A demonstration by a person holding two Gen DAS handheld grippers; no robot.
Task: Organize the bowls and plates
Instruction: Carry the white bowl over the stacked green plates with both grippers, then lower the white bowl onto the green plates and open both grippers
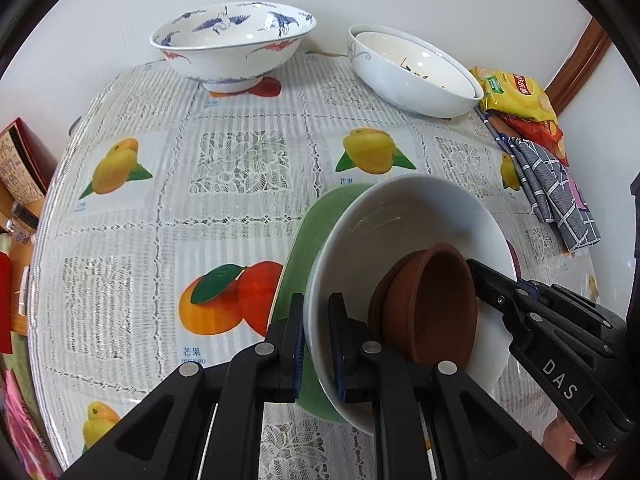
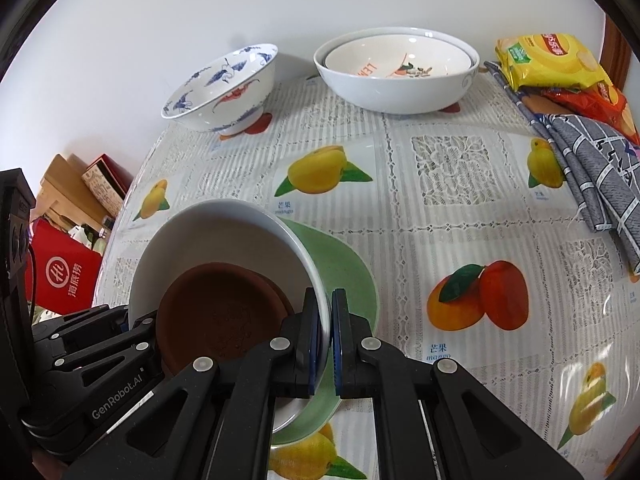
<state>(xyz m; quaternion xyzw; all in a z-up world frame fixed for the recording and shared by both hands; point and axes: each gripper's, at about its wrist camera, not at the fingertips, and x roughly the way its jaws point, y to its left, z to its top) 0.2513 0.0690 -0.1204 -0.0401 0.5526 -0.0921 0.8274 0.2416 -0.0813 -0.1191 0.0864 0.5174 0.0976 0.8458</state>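
A white bowl (image 1: 400, 216) holding two nested brown dishes (image 1: 432, 304) rests on a green plate (image 1: 308, 248). My left gripper (image 1: 316, 344) is shut on the bowl's near-left rim. My right gripper (image 1: 476, 276) grips the opposite rim. In the right wrist view my right gripper (image 2: 326, 336) is shut on the white bowl (image 2: 216, 232), with the brown dishes (image 2: 220, 312) inside, the green plate (image 2: 348, 272) beneath and my left gripper (image 2: 124, 320) on the far rim. A blue-patterned bowl (image 1: 232, 40) and two nested white bowls (image 1: 412, 68) stand at the back.
The table (image 1: 236, 168) has a fruit-print lace cloth. Yellow and red snack bags (image 1: 520, 100) and a folded grey checked cloth (image 1: 556, 188) lie at the right edge. A red box (image 2: 64, 276) and cartons sit beyond the table's left edge. A white wall is behind.
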